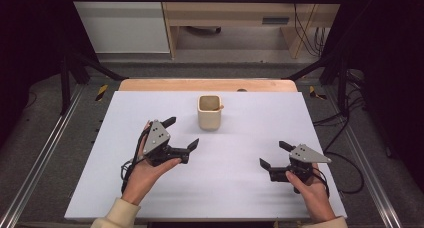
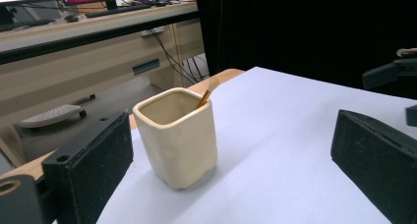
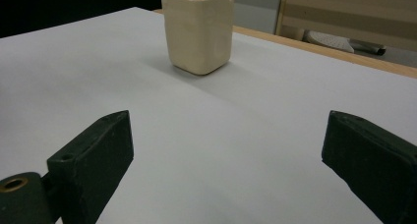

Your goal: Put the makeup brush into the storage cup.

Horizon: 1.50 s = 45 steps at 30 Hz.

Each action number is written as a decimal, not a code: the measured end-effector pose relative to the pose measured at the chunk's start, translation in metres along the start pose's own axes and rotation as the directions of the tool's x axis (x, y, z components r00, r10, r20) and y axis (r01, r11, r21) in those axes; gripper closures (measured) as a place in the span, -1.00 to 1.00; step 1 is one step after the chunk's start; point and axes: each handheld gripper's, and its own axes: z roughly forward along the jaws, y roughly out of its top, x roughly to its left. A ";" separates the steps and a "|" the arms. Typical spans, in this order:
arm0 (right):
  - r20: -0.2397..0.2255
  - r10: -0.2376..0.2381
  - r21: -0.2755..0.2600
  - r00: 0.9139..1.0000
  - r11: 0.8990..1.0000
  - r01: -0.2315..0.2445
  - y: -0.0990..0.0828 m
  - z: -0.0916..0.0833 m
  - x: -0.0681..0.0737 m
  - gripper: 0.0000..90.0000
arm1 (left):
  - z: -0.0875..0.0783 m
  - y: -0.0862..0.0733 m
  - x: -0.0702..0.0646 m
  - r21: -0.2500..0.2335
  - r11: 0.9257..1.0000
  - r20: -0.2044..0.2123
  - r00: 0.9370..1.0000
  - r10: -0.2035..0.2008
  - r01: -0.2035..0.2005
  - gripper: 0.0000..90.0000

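Risk is tipping: cup (image 1: pixel 209 112) stands alone near the far edge of tabletop (image 1: pixel 240 188), stick (image 1: pixel 218 107) inside. Both grippers, left (image 1: pixel 181 133) and right (image 1: pixel 275 155), have jaws open; a jaw could knock it.

glossy cream ceramic cup (image 2: pixel 178 135); matt white tabletop (image 1: pixel 240 178)
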 end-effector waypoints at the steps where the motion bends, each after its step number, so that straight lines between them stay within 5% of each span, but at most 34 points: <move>1: 0.001 -0.001 0.000 1.000 1.000 0.001 0.000 0.000 0.000 -0.87 | -0.003 0.000 0.000 0.001 1.000 -0.001 1.000 0.009 -0.009 -0.96; 13: 0.004 0.003 -0.002 1.000 1.000 -0.003 0.000 -0.002 0.000 -0.87 | -0.025 -0.011 0.002 -0.007 0.999 -0.020 0.999 0.032 -0.032 -0.96; 45: 0.014 0.003 -0.015 1.000 1.000 -0.003 -0.001 -0.006 -0.001 -0.87 | -0.080 -0.044 0.041 0.020 0.999 -0.127 0.992 -0.027 0.029 -0.97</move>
